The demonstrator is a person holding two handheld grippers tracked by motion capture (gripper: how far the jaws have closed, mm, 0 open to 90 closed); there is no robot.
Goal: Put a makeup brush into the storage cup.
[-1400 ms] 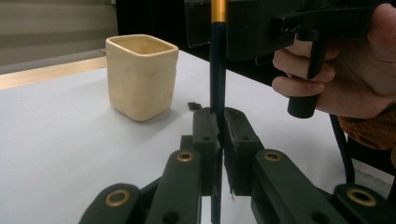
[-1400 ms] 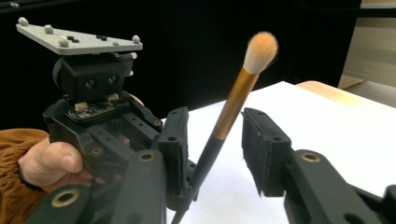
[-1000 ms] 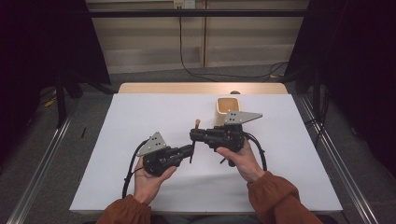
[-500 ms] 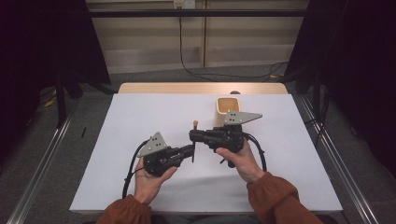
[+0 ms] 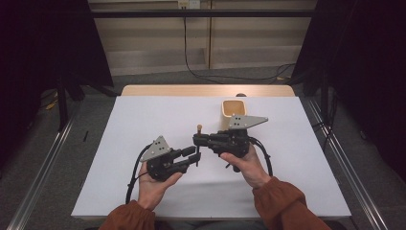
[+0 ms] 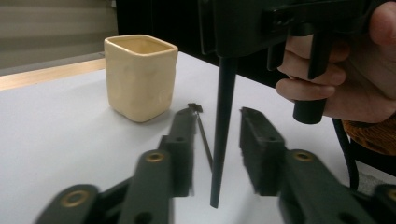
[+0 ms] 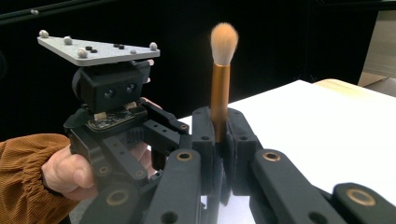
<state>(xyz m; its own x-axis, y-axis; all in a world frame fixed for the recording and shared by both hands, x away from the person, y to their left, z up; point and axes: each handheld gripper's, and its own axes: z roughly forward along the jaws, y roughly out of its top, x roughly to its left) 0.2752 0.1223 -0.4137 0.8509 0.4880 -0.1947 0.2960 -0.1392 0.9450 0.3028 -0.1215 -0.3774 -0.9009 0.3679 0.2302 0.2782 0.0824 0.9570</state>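
Brush (image 7: pixel 219 93): stands upright above the middle of the bench (image 5: pixel 143 124), orange tuft up, thin black tail pointing down.
Right claw (image 7: pixel 219 135): clenched on the brush at the gold collar, pads pressing on both sides.
Left claw (image 6: pixel 217 140): its jaws have just been opening and now stand released, the black tail (image 6: pixel 222 121) between the pads without touching, as far as the blurred near view lets me judge.
Cup (image 5: pixel 234 111): cream, square-mouthed, near the far edge, right of centre.
Handling: probably light and stiff in the stem, soft at the tuft; the smooth tapered tail looks slippery, so the collar is the safer hold.
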